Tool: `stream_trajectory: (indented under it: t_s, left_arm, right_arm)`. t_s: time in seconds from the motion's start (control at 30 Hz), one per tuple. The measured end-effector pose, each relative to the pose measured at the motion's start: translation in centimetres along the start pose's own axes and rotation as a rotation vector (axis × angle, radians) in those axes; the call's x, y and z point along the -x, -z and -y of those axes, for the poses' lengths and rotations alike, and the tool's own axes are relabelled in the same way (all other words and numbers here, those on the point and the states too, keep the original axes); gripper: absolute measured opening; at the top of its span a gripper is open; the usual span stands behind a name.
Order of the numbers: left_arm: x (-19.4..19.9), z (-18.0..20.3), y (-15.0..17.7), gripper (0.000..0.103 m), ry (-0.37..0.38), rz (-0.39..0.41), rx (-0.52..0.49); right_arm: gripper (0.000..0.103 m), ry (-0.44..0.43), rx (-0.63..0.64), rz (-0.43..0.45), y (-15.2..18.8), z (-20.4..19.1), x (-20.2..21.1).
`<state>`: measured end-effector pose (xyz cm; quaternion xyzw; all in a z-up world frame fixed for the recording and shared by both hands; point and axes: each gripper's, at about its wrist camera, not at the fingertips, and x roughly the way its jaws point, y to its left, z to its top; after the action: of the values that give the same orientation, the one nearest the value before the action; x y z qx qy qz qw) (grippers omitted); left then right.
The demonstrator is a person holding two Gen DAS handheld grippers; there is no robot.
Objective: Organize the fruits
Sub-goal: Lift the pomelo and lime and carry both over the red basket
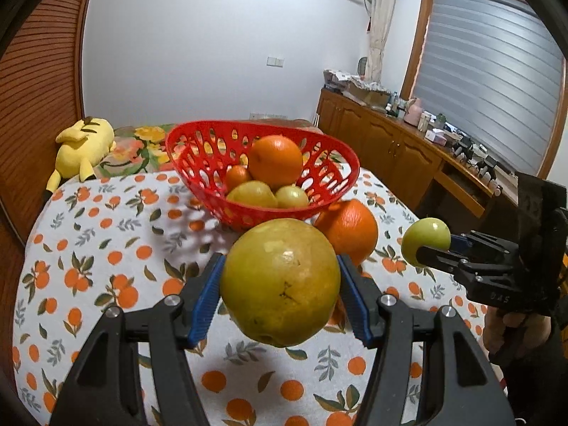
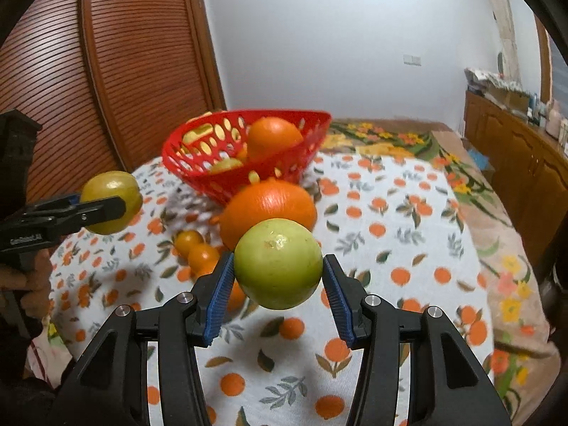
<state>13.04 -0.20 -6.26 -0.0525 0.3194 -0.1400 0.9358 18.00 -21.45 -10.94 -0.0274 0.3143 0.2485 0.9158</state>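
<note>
A large yellow-green fruit hangs above the table, and my left gripper is shut on it with the blue pads pressing both sides. My right gripper is shut on a smaller green fruit, also held off the cloth. Each wrist view shows the other gripper from the side: the right gripper at the right edge, the left gripper at the left edge. Beyond them stands a red perforated basket holding an orange and several smaller fruits. A big orange lies just in front of the basket.
Two small tangerines lie on the orange-print tablecloth left of the big orange. A yellow plush toy lies at the back left. A cluttered wooden cabinet runs along the right. A person's hand grips the right handle.
</note>
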Motion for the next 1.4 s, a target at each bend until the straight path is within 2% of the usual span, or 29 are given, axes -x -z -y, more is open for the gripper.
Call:
stream_trajectory:
  t_s: [0.57, 0.7, 0.8, 1.0, 1.4]
  left_arm:
    - [0.5, -0.7, -3.3, 0.061, -0.004, 0.061, -0.032]
    - [-0.4, -1.3, -4.1, 0.061, -0.004, 0.061, -0.026]
    - [-1.5, -2.1, -4.7, 0.061, -0.007, 0.053, -0.022]
    - [-3.8, -3.5, -6.3, 0.061, -0.020, 0.041, -0.016]
    - [-7.1, -4.6, -8.8, 0.061, -0.031, 0.031, -0.024]
  right_arm:
    - [0.051, -0.024, 0.063, 0.045, -5.2, -1.6, 0.0]
    - [0.051, -0.030, 0.077, 0.046, -6.8, -1.3, -1.2]
    - [0.051, -0.068, 0.065, 0.037, -8.0, -0.7, -2.4]
    - [0.051, -0.061, 0.096, 0.017, -10.1, -0.1, -5.0]
    - [0.051, -0.072, 0.153, -0.053, -10.8, -0.4, -9.0]
